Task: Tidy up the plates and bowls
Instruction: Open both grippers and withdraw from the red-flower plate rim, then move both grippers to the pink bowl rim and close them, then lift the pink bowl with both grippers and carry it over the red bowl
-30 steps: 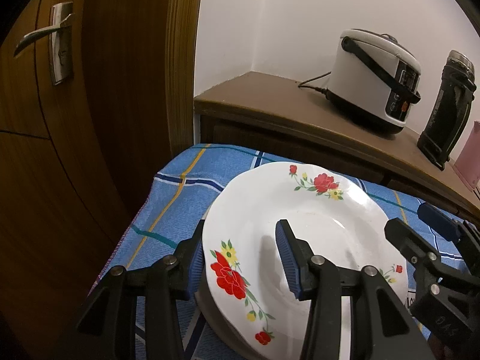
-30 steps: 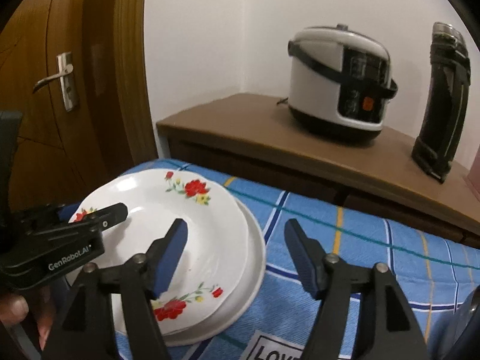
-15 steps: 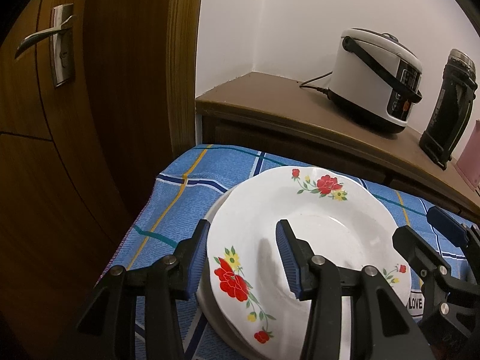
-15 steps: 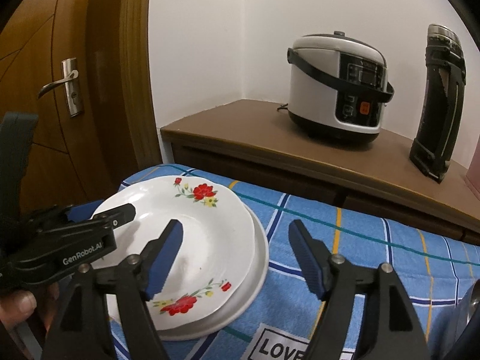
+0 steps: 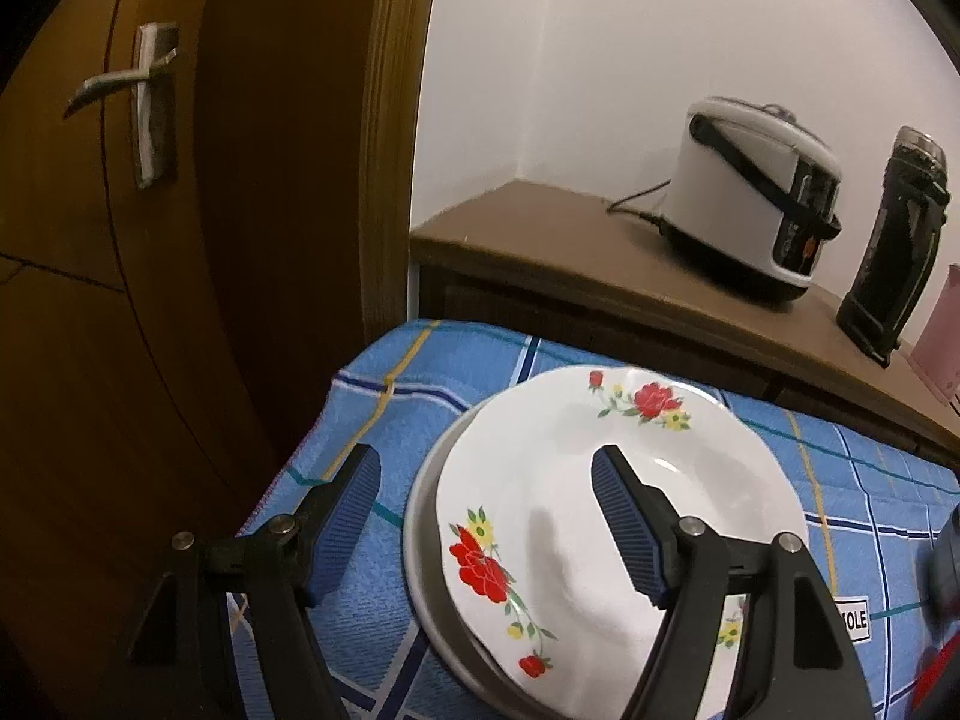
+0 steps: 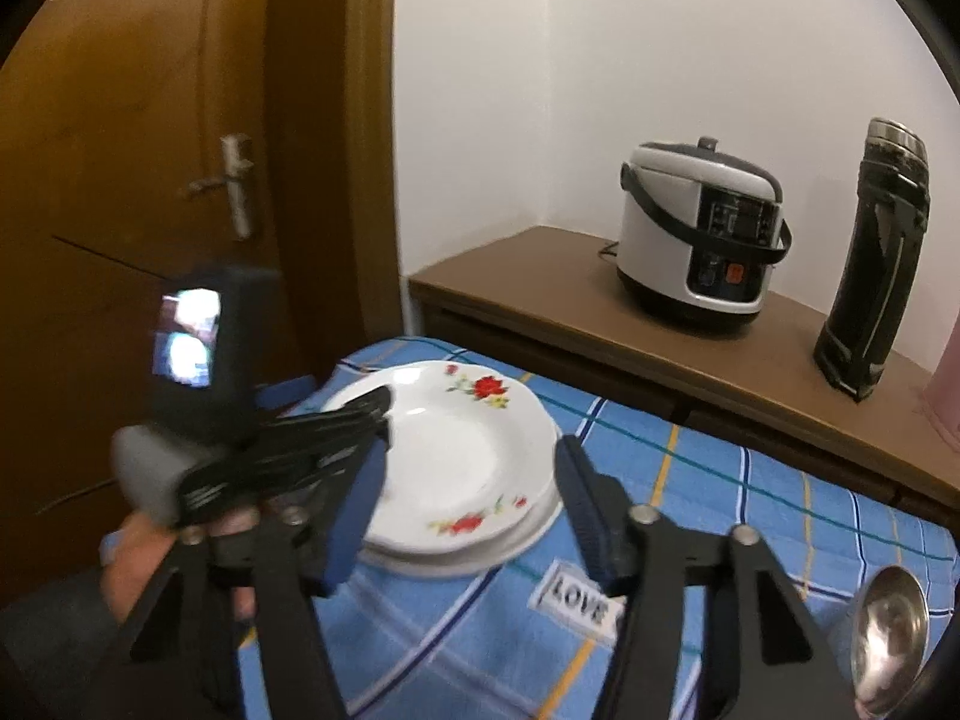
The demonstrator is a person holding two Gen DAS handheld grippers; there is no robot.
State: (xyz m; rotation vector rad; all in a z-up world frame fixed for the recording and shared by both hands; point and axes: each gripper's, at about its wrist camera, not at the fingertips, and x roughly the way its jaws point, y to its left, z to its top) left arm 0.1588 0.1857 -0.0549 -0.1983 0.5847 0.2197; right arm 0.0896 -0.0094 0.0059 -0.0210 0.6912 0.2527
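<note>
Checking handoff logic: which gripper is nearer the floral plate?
Left. The left gripper is open right at the floral plate, one finger over its bowl, the other just off its rim. The right gripper is open, farther back.

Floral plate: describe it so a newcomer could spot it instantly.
On the blue checked tablecloth in front of the wooden sideboard, a short plate stack sits near the door-side corner. The floral plate tops it, white with red roses on its rim, unlike the plain plate beneath.

Floral plate (image 5: 600, 510) stacked on plain plate (image 6: 528, 531).
</note>
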